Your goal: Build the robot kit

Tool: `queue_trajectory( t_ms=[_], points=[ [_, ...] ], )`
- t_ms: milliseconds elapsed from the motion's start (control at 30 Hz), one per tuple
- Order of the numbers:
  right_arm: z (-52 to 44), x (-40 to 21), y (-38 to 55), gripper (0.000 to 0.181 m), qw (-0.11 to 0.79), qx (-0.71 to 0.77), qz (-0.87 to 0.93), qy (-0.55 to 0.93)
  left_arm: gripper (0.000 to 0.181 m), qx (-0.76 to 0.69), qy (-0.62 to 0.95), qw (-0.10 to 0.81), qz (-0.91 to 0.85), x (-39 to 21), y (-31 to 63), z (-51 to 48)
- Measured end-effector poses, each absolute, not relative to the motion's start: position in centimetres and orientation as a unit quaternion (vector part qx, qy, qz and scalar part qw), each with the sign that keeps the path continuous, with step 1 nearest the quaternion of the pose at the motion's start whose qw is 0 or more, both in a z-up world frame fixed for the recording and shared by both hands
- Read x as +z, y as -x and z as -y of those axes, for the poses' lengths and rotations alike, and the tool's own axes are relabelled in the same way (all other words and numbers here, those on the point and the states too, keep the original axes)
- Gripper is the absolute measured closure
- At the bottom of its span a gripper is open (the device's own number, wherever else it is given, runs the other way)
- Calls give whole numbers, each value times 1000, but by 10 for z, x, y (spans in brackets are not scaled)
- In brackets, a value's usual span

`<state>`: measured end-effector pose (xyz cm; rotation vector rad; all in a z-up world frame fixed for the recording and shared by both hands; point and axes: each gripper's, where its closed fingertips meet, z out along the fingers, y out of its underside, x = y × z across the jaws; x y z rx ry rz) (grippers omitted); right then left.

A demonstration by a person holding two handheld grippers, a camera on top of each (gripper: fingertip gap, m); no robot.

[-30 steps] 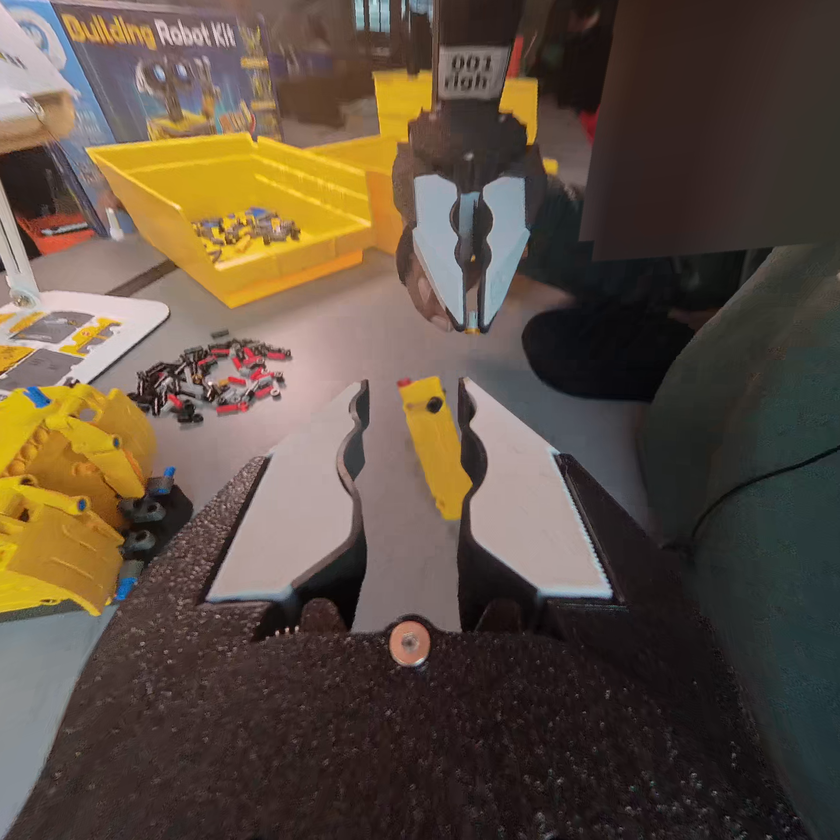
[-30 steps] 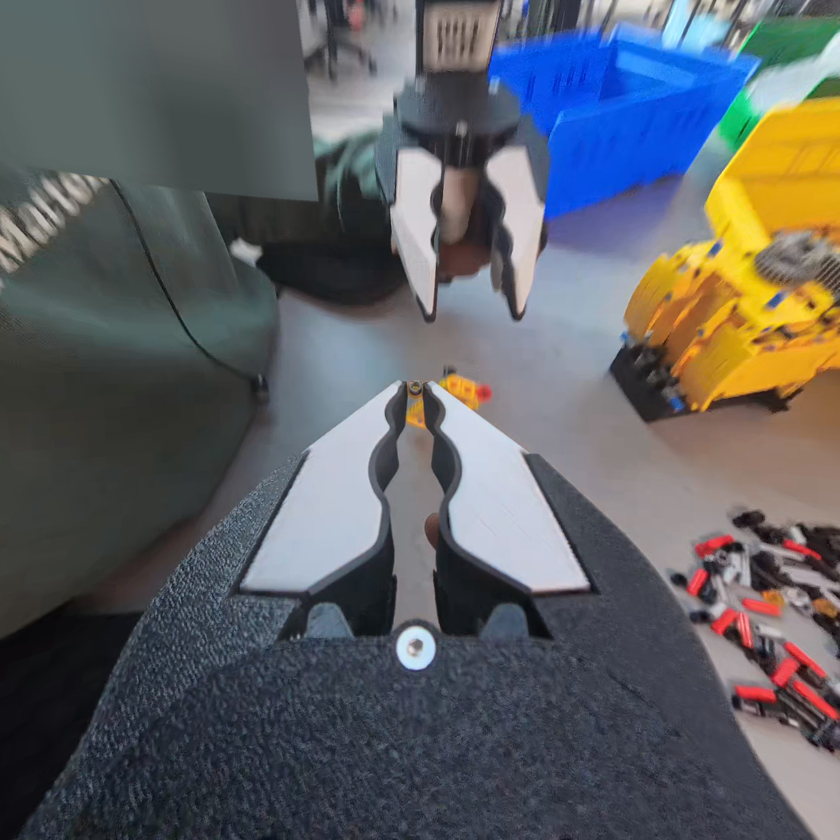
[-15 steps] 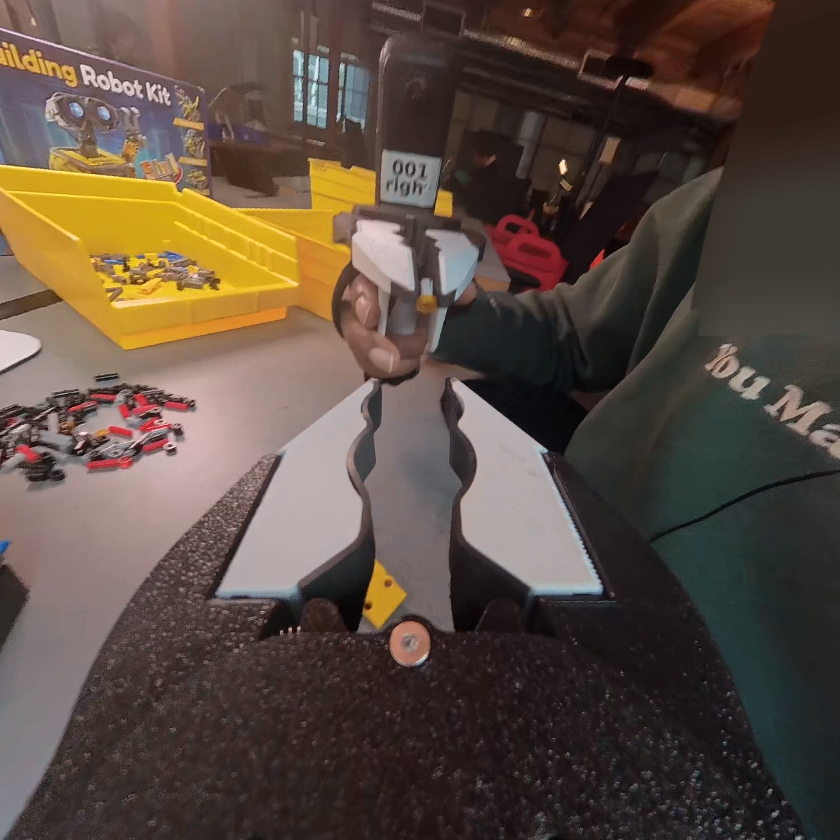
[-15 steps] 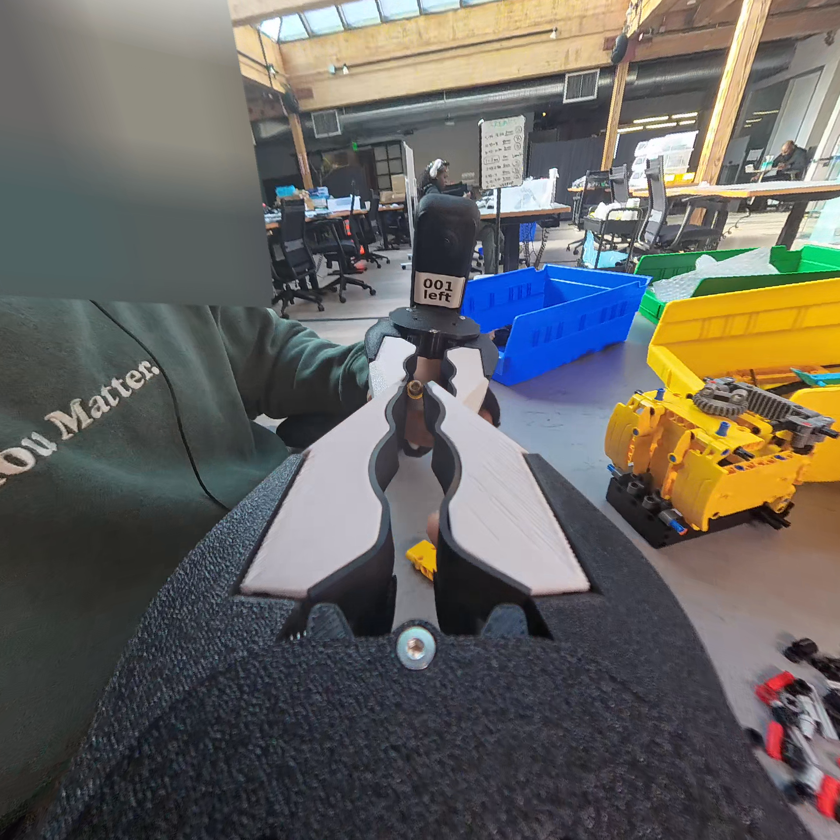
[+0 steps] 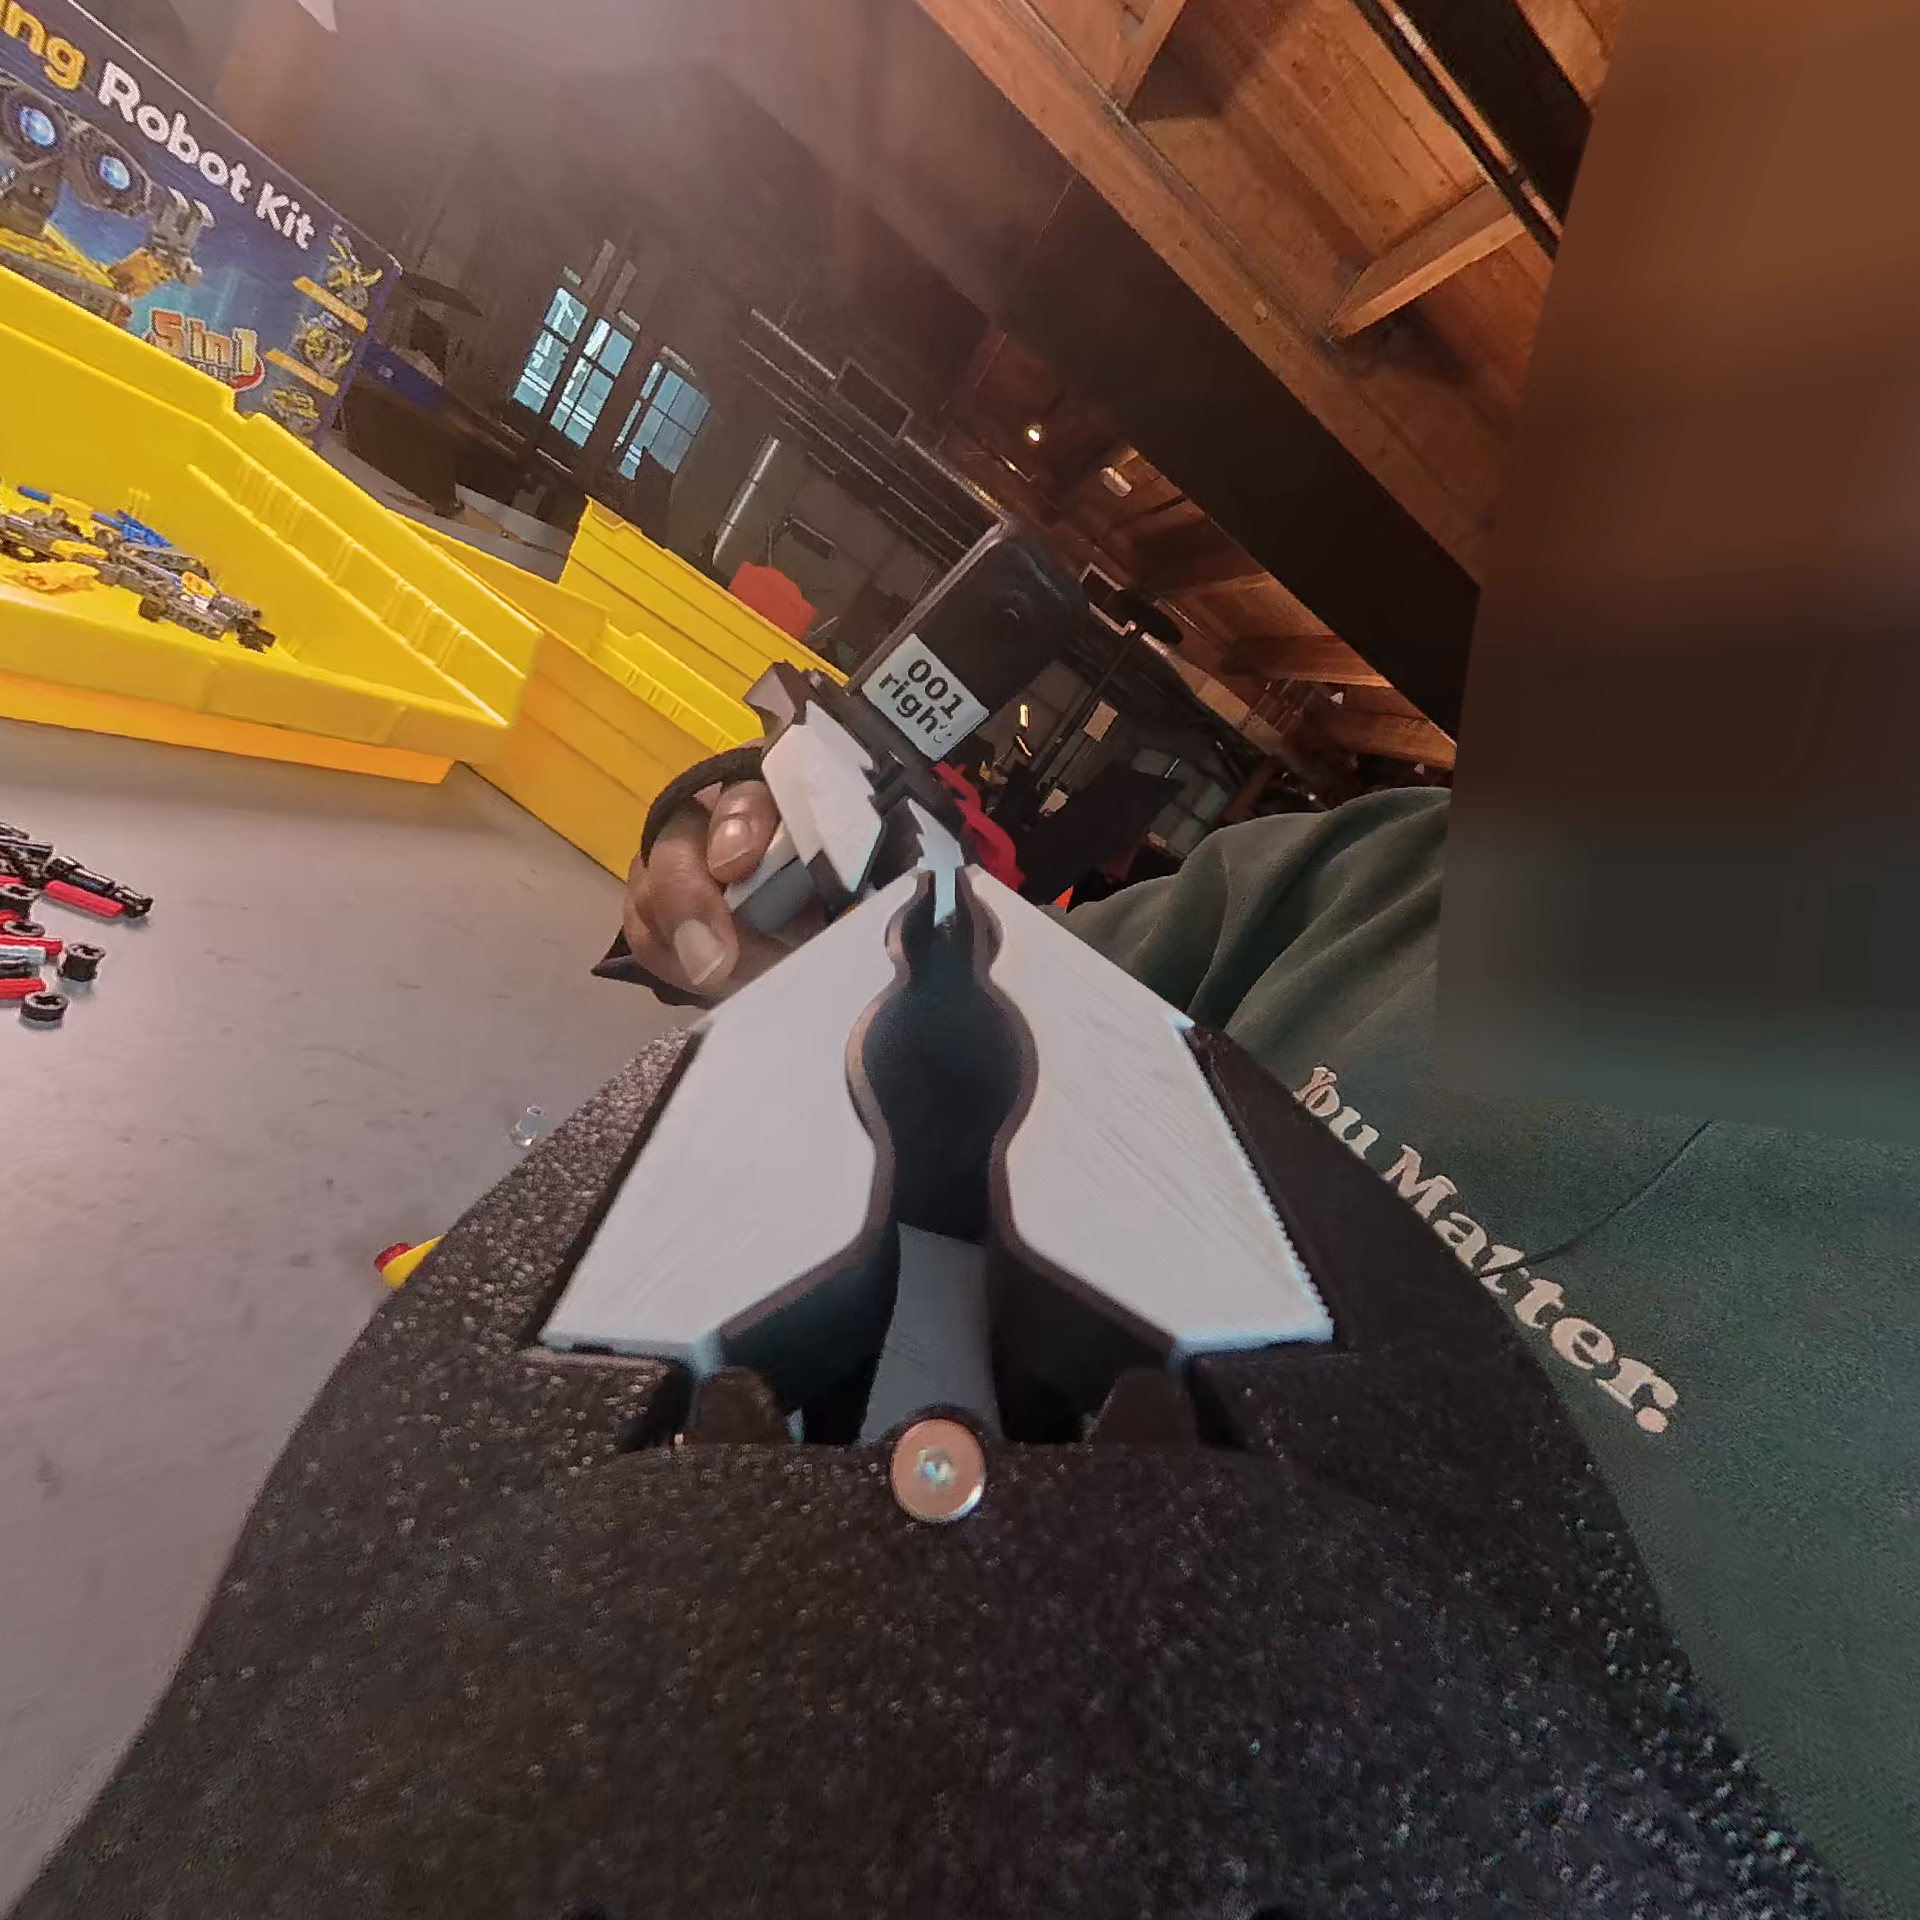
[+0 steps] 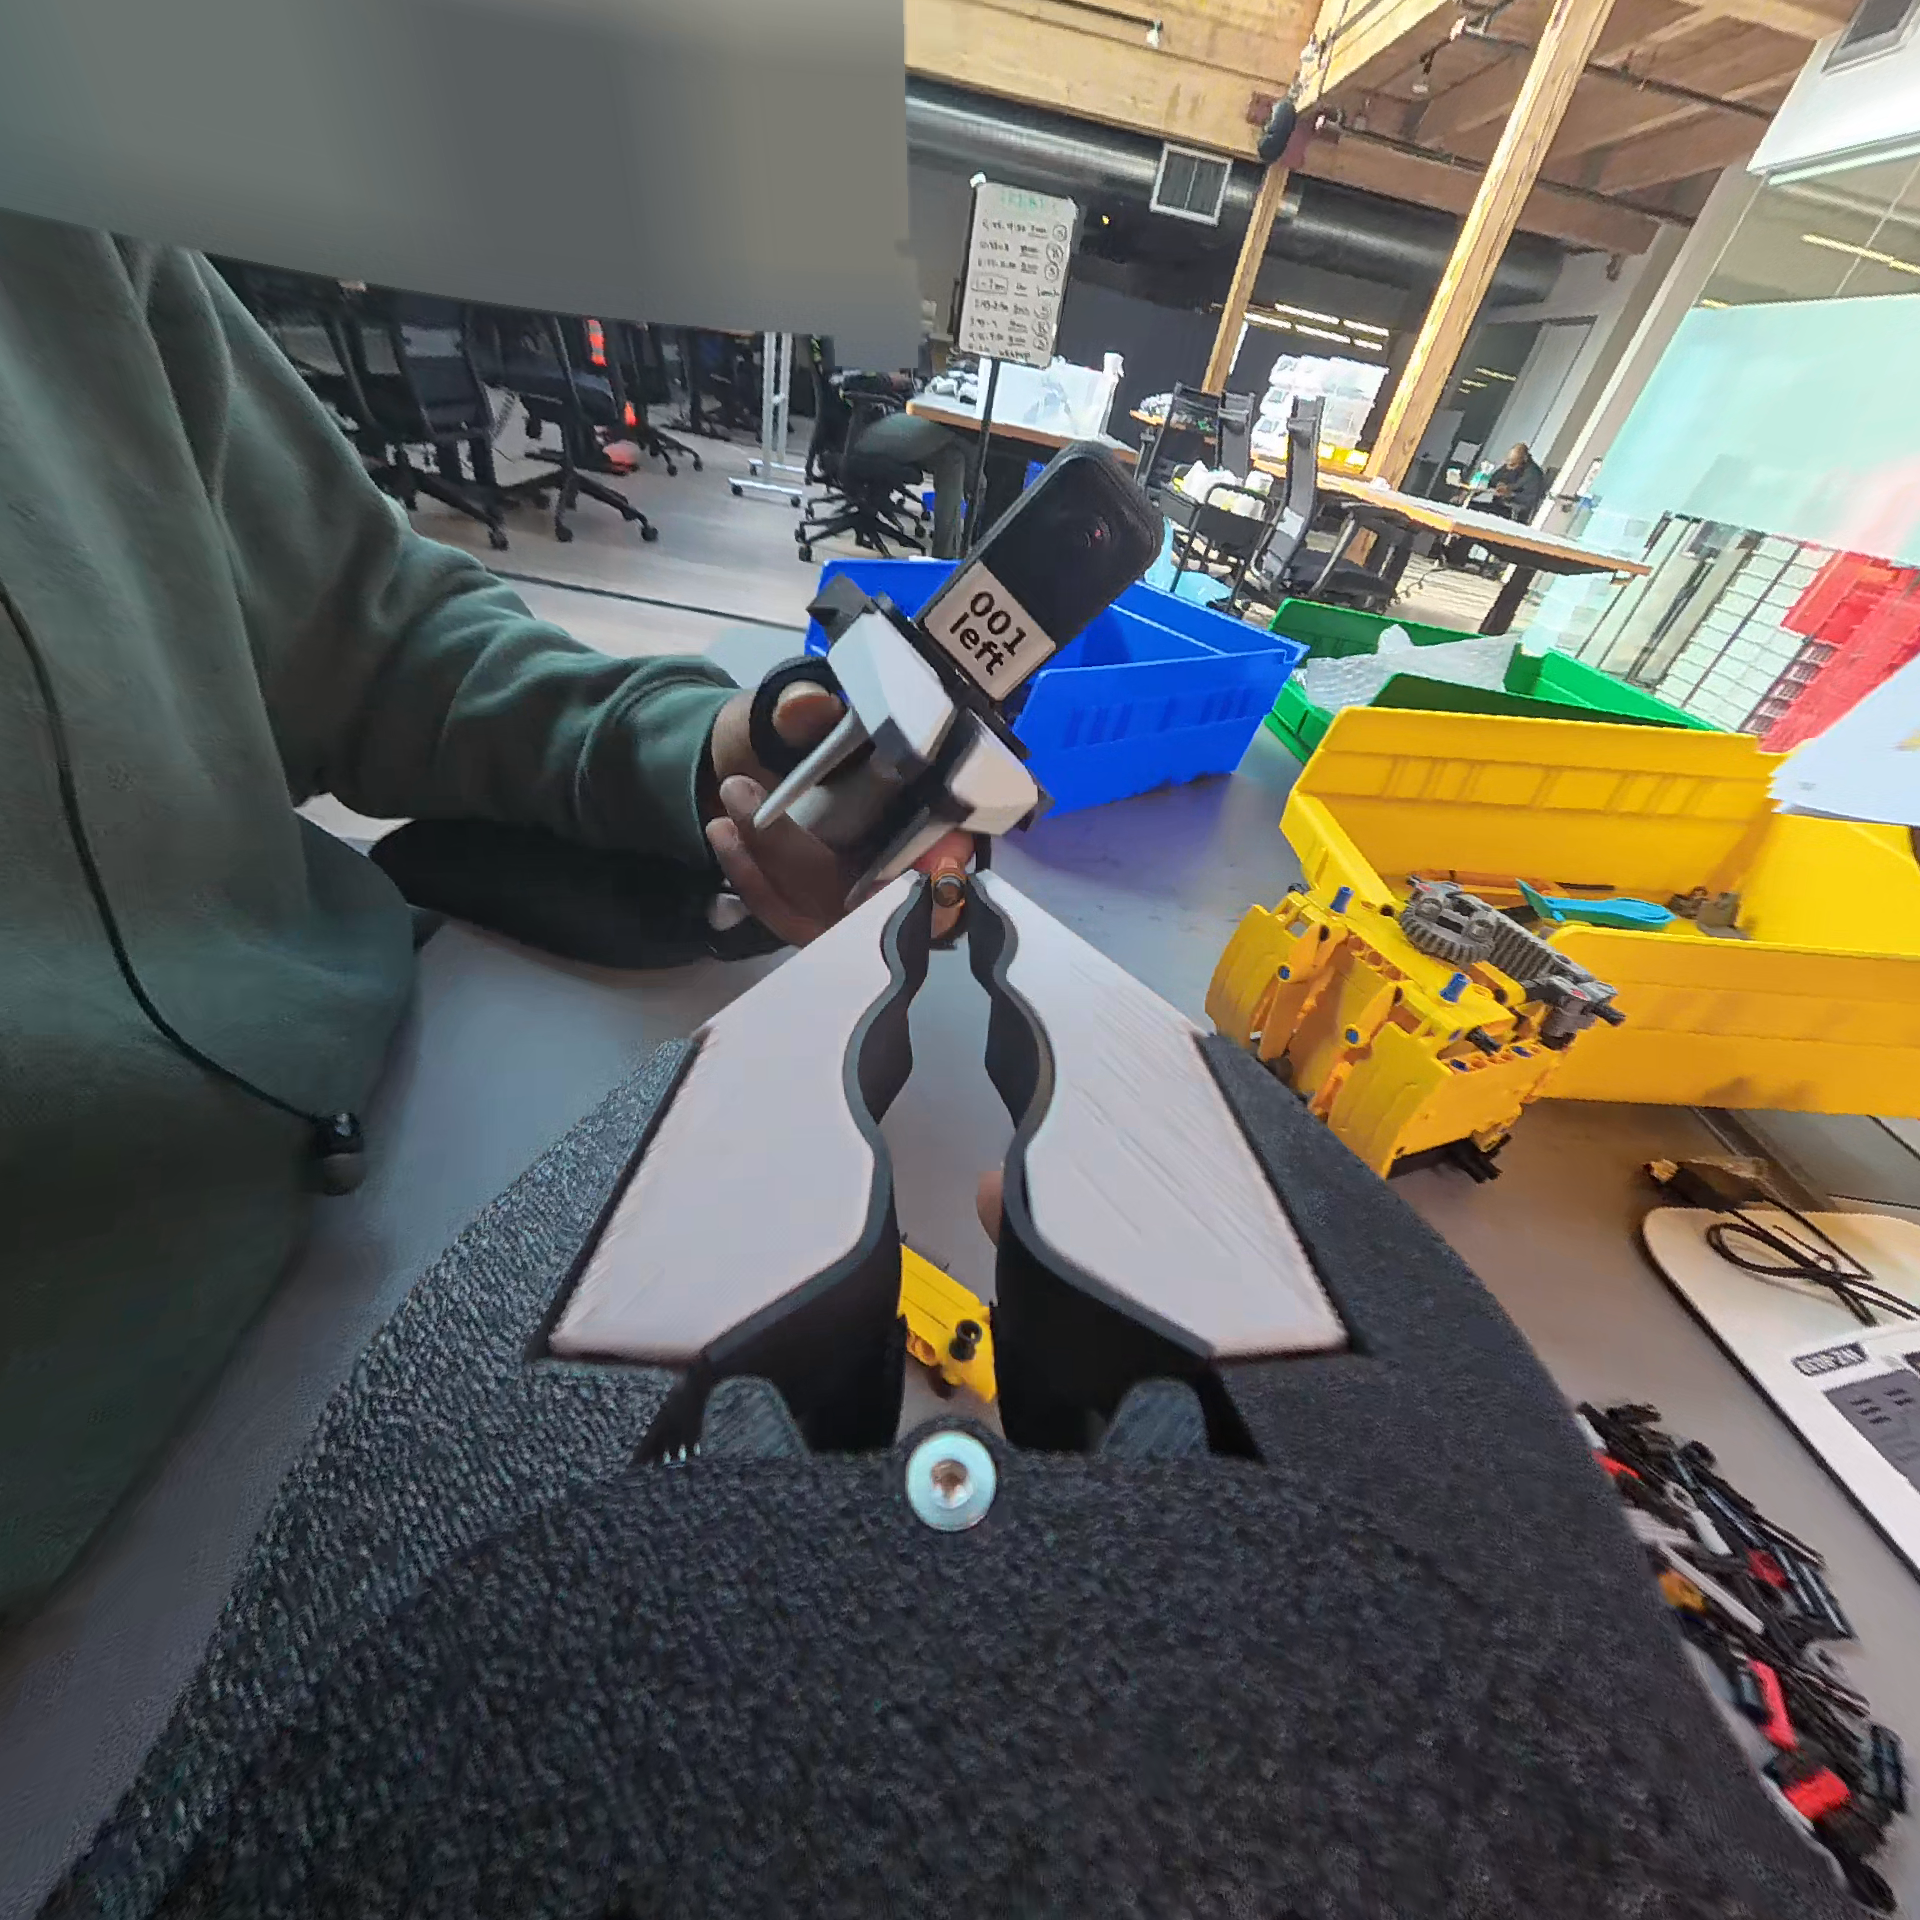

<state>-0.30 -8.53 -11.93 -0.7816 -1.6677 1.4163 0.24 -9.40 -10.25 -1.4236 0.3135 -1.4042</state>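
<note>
The right gripper [image 6: 948, 906] is clenched on a small tan pin [image 6: 948, 890] at its very tips, held in the air above the table [image 5: 312, 1039]. The left gripper [image 5: 938, 900] meets it tip to tip with its jaws drawn together. Whether they also pinch the pin I cannot tell. With so slight a hold, I judge that a twist or knock between the two could flick the pin out, and it would be hard to find among the loose pins [image 5: 52, 914]. A yellow piece [image 6: 940, 1340] lies on the table right under the right gripper, so a low sweep could shove it. In the left wrist view, from the left, come the loose pins, yellow bins [image 5: 312, 665] and a printed box [image 5: 187, 239] behind. In the right wrist view a green sleeve [image 6: 468, 707] comes first, then a blue bin [image 6: 1143, 707], a yellow model [image 6: 1382, 1029] and a white sheet [image 6: 1870, 1382]. Nothing stands between the grippers.
</note>
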Motion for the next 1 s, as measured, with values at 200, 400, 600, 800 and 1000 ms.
queue_trajectory(
  t_ms=[200,400,600,800,1000],
  points=[
    [86,-119,5,175,416,549,658,305,175,-559,626,534,-100,-114,10,82],
    [92,-113,3,176,432,550,655,288,168,-641,595,476,-90,-109,-4,90],
    [86,-121,7,178,451,518,667,290,173,-626,604,487,-79,-109,3,88],
    [79,-124,10,181,462,507,663,302,176,-600,620,500,-77,-113,9,84],
    [65,-132,12,181,456,495,663,329,177,-546,658,515,-55,-128,28,71]
  ],
)
